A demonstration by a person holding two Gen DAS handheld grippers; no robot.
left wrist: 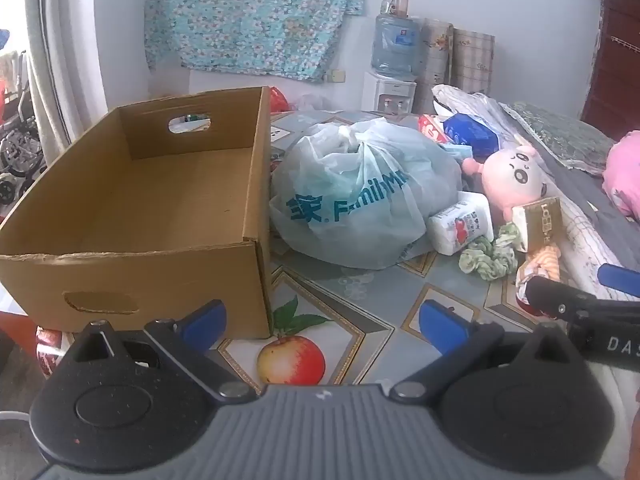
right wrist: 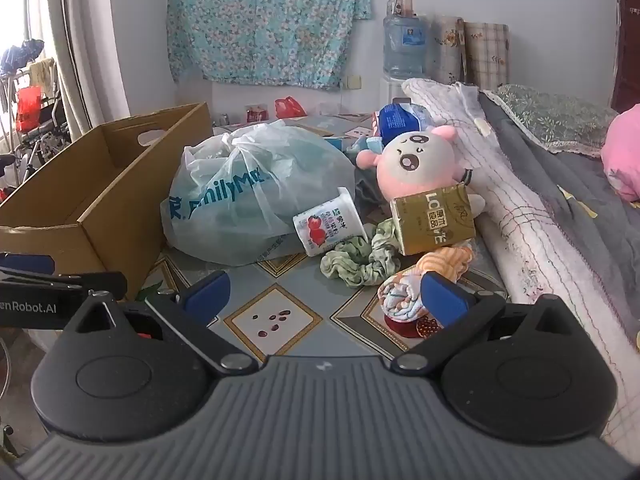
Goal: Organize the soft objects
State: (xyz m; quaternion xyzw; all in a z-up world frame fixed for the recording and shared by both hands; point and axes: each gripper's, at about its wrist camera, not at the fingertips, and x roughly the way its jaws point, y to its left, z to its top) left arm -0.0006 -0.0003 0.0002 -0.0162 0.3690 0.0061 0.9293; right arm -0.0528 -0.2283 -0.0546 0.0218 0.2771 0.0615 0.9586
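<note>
An empty cardboard box (left wrist: pixel 132 208) (right wrist: pixel 100 196) stands at the left of the patterned table. Right of it lies a tied pale plastic bag (left wrist: pixel 360 196) (right wrist: pixel 252 196). Beyond sit a pink plush toy (left wrist: pixel 510 178) (right wrist: pixel 416 164), a green scrunchie (left wrist: pixel 486 258) (right wrist: pixel 360 260), an orange striped cloth (right wrist: pixel 444 262) and a small rolled floral cloth (right wrist: pixel 400 296). My left gripper (left wrist: pixel 322 324) is open above the table near the box's front corner, nothing between its fingers. My right gripper (right wrist: pixel 324 294) is open too, its right finger beside the rolled floral cloth.
A white yogurt cup (left wrist: pixel 462 224) (right wrist: pixel 330 226) and a gold carton (left wrist: pixel 538 222) (right wrist: pixel 434 218) lie among the soft things. Blue packets (right wrist: pixel 396 120) sit behind. A folded quilt and bedding (right wrist: pixel 540 208) run along the right. A water dispenser (left wrist: pixel 394 64) stands at the wall.
</note>
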